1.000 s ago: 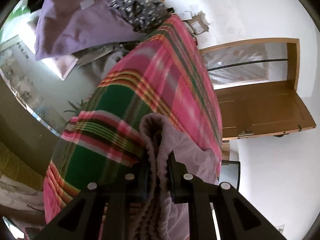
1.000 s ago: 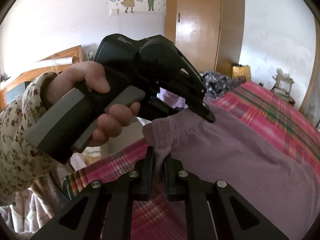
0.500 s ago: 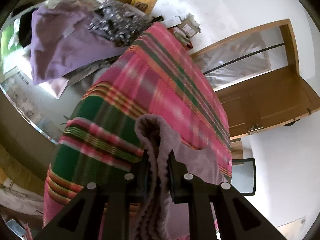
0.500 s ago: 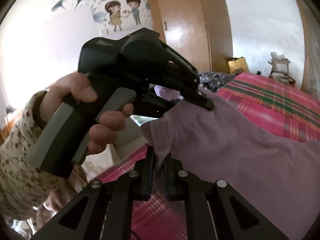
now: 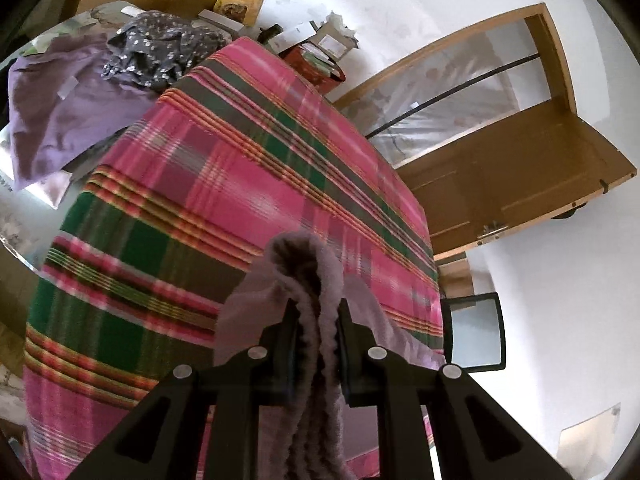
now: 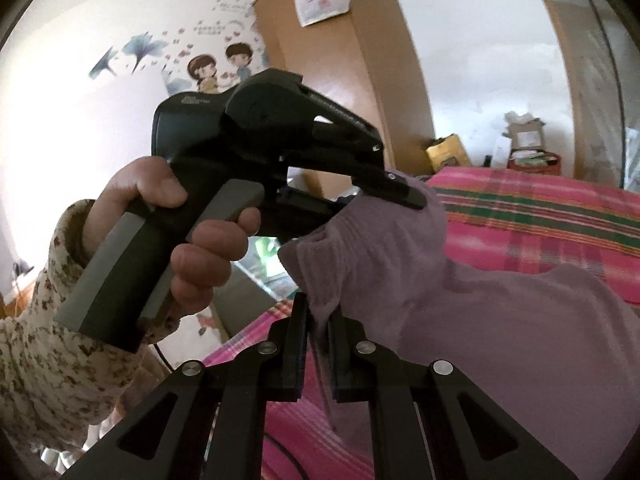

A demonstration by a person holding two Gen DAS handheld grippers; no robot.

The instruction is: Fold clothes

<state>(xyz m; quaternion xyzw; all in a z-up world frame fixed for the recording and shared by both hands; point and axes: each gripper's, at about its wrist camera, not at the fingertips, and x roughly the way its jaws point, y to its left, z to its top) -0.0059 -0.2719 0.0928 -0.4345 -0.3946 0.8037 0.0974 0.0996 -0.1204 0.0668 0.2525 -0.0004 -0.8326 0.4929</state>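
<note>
Now the left gripper has tipped further over the plaid bed, lifting the lilac garment; both tongs nearly closed, pinching its ribbed edge. Right gripper holds alongside. Fold likely mid-carry. Right view alone shows the left hand; left view alone shows a clothes pile far left.

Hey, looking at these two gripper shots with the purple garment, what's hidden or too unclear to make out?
- Left wrist view: the purple garment runs off the bottom edge behind the left gripper, so its type stays unknown.
- Right wrist view: the garment's far end is cut off by the right edge; the right gripper hides the pinched edge.
- Right wrist view: the clutter beyond the plaid blanket is too small to identify.
</note>
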